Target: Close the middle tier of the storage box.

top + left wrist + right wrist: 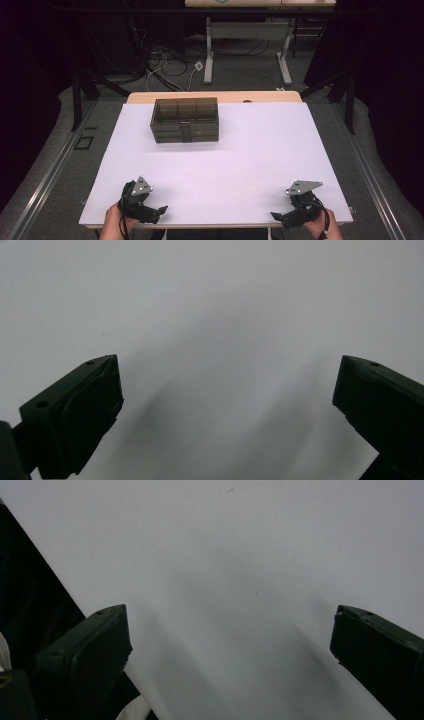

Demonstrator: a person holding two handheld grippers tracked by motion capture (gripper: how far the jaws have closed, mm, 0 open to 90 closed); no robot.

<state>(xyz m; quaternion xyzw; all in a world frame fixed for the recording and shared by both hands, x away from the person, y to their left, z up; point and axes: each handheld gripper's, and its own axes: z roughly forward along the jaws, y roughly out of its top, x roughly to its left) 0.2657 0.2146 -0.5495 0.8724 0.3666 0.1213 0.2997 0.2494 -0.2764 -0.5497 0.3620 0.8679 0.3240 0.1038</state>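
A dark translucent box point(184, 119) with small drawers and top compartments stands toward the back left of the white table top point(250, 150). My left gripper point(159, 212) rests near the front left edge, held by a hand, jaws wide apart over bare white surface. In the left gripper view the left gripper point(227, 390) has nothing between its jaws. My right gripper point(278, 218) sits near the front right edge, also open. The right gripper point(230, 640) points down at the white surface close to the table's edge, and it holds nothing.
A wooden strip point(270, 96) borders the table's far edge. Beyond it stand a desk frame point(247, 45) and loose cables point(165, 67) on the grey floor. Dark stands point(82, 85) flank both sides. The dark drop past the table edge point(35, 600) lies left of the right gripper.
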